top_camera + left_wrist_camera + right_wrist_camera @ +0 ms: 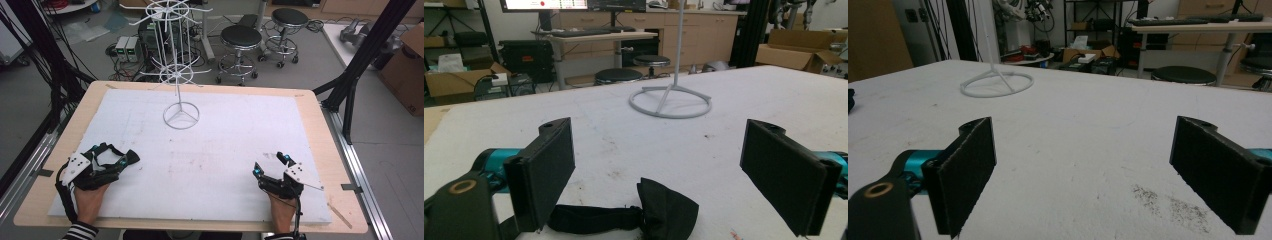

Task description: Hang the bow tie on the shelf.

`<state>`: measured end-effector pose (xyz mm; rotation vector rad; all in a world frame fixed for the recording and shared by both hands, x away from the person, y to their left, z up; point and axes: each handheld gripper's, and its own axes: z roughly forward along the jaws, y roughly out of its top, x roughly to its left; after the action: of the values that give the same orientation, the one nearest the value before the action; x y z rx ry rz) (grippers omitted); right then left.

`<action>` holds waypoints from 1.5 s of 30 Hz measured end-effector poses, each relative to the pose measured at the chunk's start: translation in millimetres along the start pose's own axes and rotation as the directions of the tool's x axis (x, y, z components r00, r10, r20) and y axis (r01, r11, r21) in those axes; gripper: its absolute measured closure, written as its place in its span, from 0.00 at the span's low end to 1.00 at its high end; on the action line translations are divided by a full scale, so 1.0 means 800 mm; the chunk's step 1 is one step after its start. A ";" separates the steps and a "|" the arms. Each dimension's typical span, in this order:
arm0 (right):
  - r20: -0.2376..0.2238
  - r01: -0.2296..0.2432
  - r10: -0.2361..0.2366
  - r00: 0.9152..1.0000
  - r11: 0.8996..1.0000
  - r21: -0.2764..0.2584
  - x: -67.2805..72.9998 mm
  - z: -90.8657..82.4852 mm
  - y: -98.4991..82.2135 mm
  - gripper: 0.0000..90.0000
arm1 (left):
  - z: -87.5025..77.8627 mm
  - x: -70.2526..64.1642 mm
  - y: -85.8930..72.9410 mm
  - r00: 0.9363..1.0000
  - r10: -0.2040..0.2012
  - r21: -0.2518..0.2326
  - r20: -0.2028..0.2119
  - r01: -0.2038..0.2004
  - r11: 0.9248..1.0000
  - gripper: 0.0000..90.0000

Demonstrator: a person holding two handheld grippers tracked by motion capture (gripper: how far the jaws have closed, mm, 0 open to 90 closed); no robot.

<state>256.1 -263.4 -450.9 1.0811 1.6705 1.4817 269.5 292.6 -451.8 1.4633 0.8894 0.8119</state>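
I am resting the left gripper and right gripper on the bench, jaws wide apart, holding nothing. The rack is standing well ahead, mid-bench. I am planning a level approach to avoid tipping it.

The high view looks forward and down over the whole white mat, while both gripper views sit low near its surface, each facing the white wire stand they all share
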 end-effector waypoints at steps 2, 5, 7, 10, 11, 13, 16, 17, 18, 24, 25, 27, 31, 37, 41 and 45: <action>-0.001 -0.007 0.007 1.000 1.000 0.002 0.000 0.000 0.000 0.11 | 0.000 0.000 0.000 1.000 0.003 0.002 -0.001 -0.003 1.000 0.16; -0.005 -0.011 0.011 1.000 1.000 -0.001 -0.001 -0.001 0.000 0.11 | 0.000 -0.002 0.000 1.000 0.010 -0.003 -0.007 -0.010 1.000 0.16; -0.005 -0.014 0.014 1.000 1.000 -0.001 -0.001 -0.001 0.000 0.11 | -0.001 -0.002 0.000 1.000 0.018 -0.001 -0.007 -0.018 1.000 0.16; -0.005 -0.013 0.013 1.000 1.000 -0.003 -0.002 -0.001 0.000 0.11 | 0.000 -0.002 0.000 1.000 0.011 -0.002 -0.016 -0.011 1.000 0.16; -0.007 -0.013 0.013 1.000 1.000 -0.003 -0.002 -0.001 0.000 0.11 | 0.000 -0.002 0.000 1.000 0.009 -0.003 -0.021 -0.009 1.000 0.16; -0.009 -0.013 0.013 1.000 1.000 -0.002 -0.002 -0.001 0.000 0.11 | -0.001 -0.002 0.000 1.000 0.008 0.001 -0.026 -0.008 1.000 0.16; -0.007 -0.012 0.012 1.000 1.000 -0.004 -0.002 -0.001 0.000 0.11 | 0.000 -0.002 0.000 1.000 0.005 0.005 -0.030 -0.005 1.000 0.16; -0.007 -0.013 0.013 1.000 1.000 -0.004 -0.002 -0.001 0.000 0.11 | 0.000 -0.002 0.000 1.000 0.004 0.003 -0.028 -0.004 1.000 0.16; -0.006 -0.012 0.012 1.000 1.000 -0.004 -0.002 -0.001 0.000 0.11 | 0.001 -0.002 0.000 1.000 0.003 0.002 -0.030 -0.003 1.000 0.16; -0.006 -0.014 0.014 1.000 1.000 0.001 -0.001 -0.001 0.000 0.11 | 0.001 -0.001 0.001 0.999 0.001 0.013 -0.036 -0.001 1.000 0.16; -0.008 -0.013 0.013 1.000 1.000 0.000 -0.001 0.000 0.000 0.11 | 0.001 -0.001 0.001 0.999 0.000 0.013 -0.038 0.001 1.000 0.16; -0.007 -0.015 0.015 1.000 1.000 0.001 -0.001 -0.001 0.000 0.11 | 0.002 -0.001 0.002 0.999 -0.004 0.024 -0.035 0.005 1.000 0.16; -0.007 -0.015 0.015 1.000 1.000 0.001 -0.001 -0.001 0.000 0.11 | 0.003 0.002 0.004 0.999 -0.026 0.058 -0.037 0.028 0.998 0.16; -0.009 -0.012 0.012 1.000 1.000 -0.002 -0.002 0.000 0.000 0.11 | -0.002 0.007 0.021 0.999 -0.015 0.086 -0.040 0.018 0.996 0.16; -0.008 -0.010 0.009 1.000 1.000 -0.003 -0.002 0.000 0.000 0.11 | -0.005 0.013 0.037 0.999 0.007 0.120 -0.033 -0.003 0.993 0.16; -0.007 -0.013 0.013 1.000 1.000 -0.006 -0.002 -0.001 0.000 0.11 | -0.007 0.020 0.052 1.000 0.024 0.169 -0.006 -0.023 0.985 0.16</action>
<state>256.3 -265.1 -451.1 1.0863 1.6663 1.4993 274.7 308.1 -410.3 1.6220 0.9681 0.7754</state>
